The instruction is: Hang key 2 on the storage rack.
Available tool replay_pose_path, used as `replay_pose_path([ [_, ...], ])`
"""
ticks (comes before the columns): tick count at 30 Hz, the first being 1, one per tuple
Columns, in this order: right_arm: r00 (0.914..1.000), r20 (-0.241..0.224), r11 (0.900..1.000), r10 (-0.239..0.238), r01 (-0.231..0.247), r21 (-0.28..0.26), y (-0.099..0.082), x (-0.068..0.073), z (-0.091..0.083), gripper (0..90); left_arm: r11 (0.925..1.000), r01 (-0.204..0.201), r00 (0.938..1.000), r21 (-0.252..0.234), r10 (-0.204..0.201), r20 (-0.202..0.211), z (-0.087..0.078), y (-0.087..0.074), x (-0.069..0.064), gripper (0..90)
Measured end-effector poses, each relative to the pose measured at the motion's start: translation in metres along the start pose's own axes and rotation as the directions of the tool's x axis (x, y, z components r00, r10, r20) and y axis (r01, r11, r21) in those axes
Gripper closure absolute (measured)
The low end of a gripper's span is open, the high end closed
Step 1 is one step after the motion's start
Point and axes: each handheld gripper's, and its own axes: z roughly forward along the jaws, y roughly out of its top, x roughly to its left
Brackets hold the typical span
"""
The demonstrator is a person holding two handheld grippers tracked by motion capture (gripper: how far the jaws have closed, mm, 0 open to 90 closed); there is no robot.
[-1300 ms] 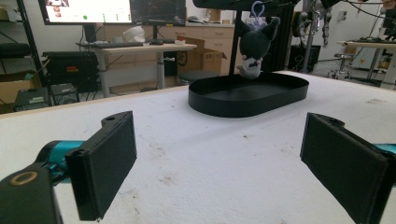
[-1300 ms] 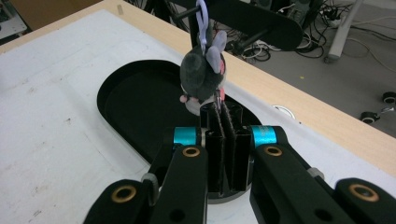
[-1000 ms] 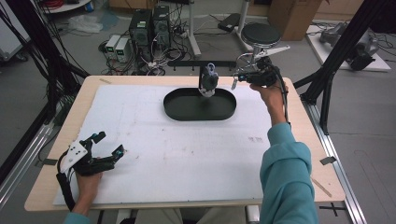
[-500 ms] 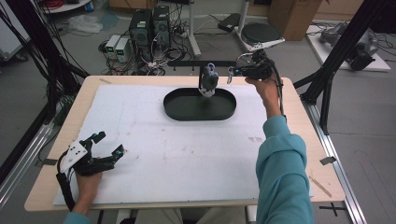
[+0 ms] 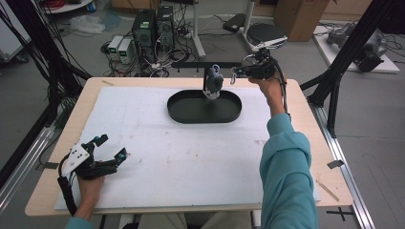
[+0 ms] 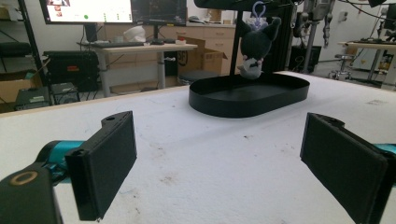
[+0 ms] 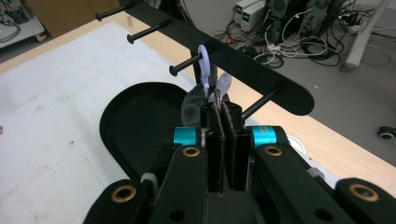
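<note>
A dark plush toy (image 5: 213, 84) with a pale face hangs by a lilac loop (image 7: 204, 57) from a peg of the black rack (image 5: 224, 64), over the black oval tray (image 5: 191, 113). My right gripper (image 5: 237, 72) is held up beside the rack, right of the plush, and is shut on a small pale ring clip (image 7: 224, 85). I cannot tell whether that clip is joined to the plush (image 7: 192, 106). My left gripper (image 5: 113, 145) rests low at the near left of the white sheet, open and holding nothing. From there the plush (image 6: 256, 46) and tray (image 6: 247, 95) lie far ahead.
The rack (image 7: 252, 65) has several bare pegs sticking out toward me. A white foam sheet (image 5: 157, 143) covers the wooden table. Behind the far edge are computers and cables (image 5: 148, 33) and a stool (image 5: 267, 34); black frame posts (image 5: 334, 81) stand at the right.
My right hand has shifted a little toward the table's far edge with the clip still in its jaws. The left hand and the plush have stayed put.
</note>
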Motion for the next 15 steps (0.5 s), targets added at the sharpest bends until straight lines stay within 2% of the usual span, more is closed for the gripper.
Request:
replay_pose_path([
  [4,1.0000,-0.001,0.9999,0.004,-0.004,0.013,-0.0017,-0.0032,0.0041,88.8,1.0000,0.001,1.0000,-0.001,-0.001,-0.001,0.0000,0.0000,0.0000,11.0],
  [15,0.9999,0.003,0.9999,0.012,-0.012,-0.001,-0.0041,-0.0095,0.0043,88.8,1.0000,0.002,1.0000,0.000,-0.002,-0.003,0.0000,-0.0001,-0.0001,11.0],
])
